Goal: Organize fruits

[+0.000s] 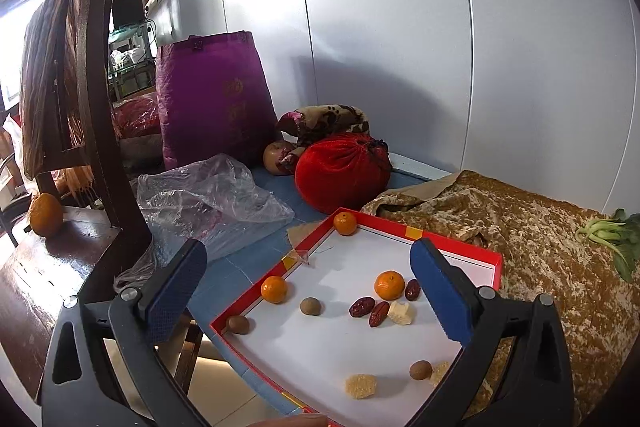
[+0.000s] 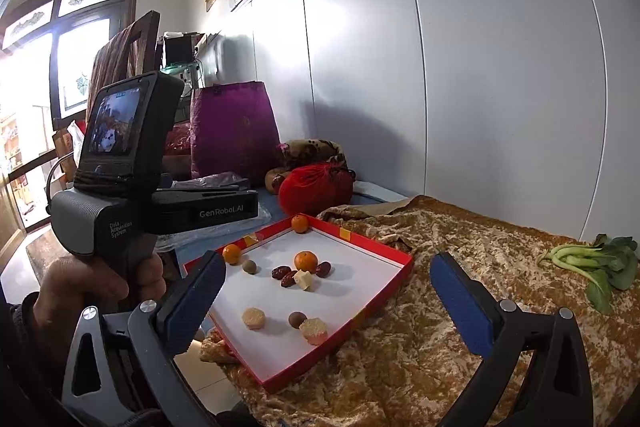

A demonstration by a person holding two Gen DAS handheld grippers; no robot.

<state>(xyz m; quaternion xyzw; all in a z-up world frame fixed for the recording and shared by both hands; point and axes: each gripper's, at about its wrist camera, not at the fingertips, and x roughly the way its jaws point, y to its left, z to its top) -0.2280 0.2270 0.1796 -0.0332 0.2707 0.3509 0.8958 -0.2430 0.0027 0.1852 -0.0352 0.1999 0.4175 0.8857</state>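
A red-rimmed box lid with a white floor point(image 1: 460, 253) point(image 2: 360, 323) lies on the table. In it are three small oranges, one in the far corner point(image 1: 345, 223) point(image 2: 300, 223), one by the left rim point(image 1: 274, 289) point(image 2: 231, 253), one in the middle point(image 1: 389, 284) point(image 2: 305, 261). Red dates point(image 1: 362, 307) point(image 2: 281, 272), brown round longans point(image 1: 310, 306) point(image 2: 297, 319) and pale candy pieces point(image 1: 361, 385) point(image 2: 253, 317) lie around them. My left gripper point(image 1: 308, 291) is open above the lid, empty. My right gripper point(image 2: 328, 303) is open above the lid's near edge, empty.
A gold cloth point(image 2: 460, 307) covers the table right of the lid, with green bok choy point(image 2: 592, 263) on it. A red velvet pouch point(image 1: 342, 173), purple bag point(image 1: 212, 99) and clear plastic bag point(image 1: 208, 203) lie behind. A wooden chair point(image 1: 92, 115) with an orange point(image 1: 46, 215) stands left.
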